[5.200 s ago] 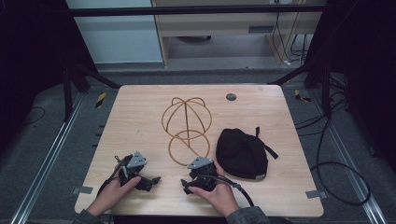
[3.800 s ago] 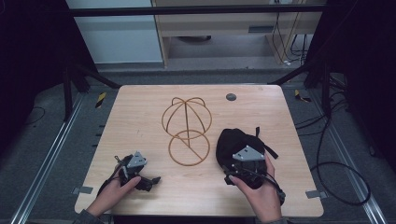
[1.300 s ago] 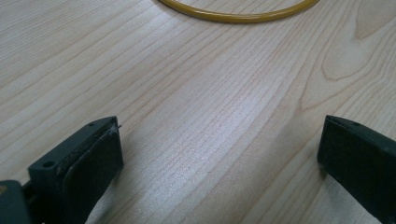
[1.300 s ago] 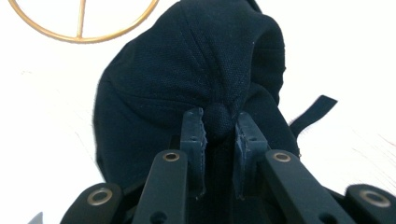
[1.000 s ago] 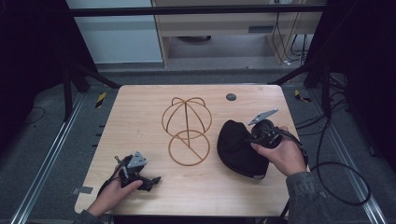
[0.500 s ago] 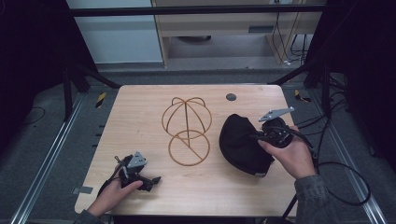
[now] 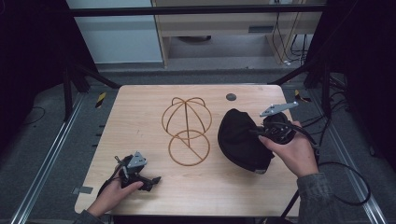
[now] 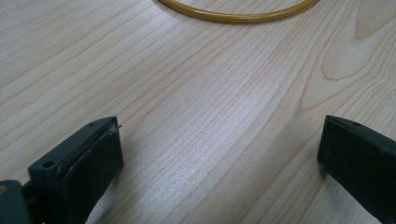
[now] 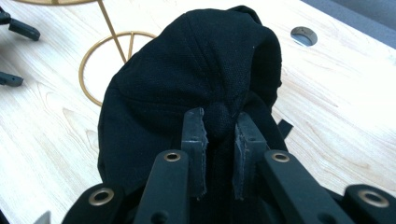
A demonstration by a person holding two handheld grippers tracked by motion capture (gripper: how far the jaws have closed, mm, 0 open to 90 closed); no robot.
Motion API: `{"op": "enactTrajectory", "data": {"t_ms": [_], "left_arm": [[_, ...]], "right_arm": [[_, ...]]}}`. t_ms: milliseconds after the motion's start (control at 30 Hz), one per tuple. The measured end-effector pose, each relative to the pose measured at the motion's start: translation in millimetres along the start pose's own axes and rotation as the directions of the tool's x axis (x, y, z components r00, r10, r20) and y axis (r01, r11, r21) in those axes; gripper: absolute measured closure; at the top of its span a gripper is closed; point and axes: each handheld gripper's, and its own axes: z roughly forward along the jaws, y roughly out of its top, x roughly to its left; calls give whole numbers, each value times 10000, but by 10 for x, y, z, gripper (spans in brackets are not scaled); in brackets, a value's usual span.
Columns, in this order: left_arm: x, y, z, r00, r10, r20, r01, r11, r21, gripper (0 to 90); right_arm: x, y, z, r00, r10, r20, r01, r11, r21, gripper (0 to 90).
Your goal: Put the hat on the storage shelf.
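Note:
A black cap is partly lifted at the right of the wooden table. My right gripper pinches a fold of its fabric. In the right gripper view the jaws are shut on the cap, with cloth bunched between them at the right gripper. A gold wire hat stand rises at the table's middle, to the cap's left. My left gripper rests near the front left edge. It is open on bare wood, with the stand's ring ahead of it.
A round grey grommet sits in the tabletop behind the cap. Cables trail off the table's right side. Dark metal frame rails run on the floor along both sides of the table.
My right gripper moved from the front middle to the cap's right side and shut on it. The cap has been pulled up and shifted slightly right. The left gripper stayed put.

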Motion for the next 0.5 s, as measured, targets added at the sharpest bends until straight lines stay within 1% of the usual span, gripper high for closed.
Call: {"op": "enactTrajectory", "data": {"t_ms": [233, 333, 400, 500], "left_arm": [[0, 0, 0, 10000, 0, 1, 0, 10000, 2, 0], [0, 0, 0, 10000, -2, 1, 2, 10000, 0, 0], [0, 0, 0, 10000, -3, 2, 3, 10000, 1, 0], [0, 0, 0, 10000, -3, 2, 3, 10000, 0, 0]], "right_arm": [[-23, 53, -78, 10000, 19, 12, -18, 9998, -195, 779], [-30, 84, -132, 9999, 44, 112, -41, 9997, -258, 779], [-23, 123, -192, 9999, 28, 103, -24, 9992, -391, 779], [-21, 146, -229, 10000, 14, 68, -11, 9989, -470, 779]]}}
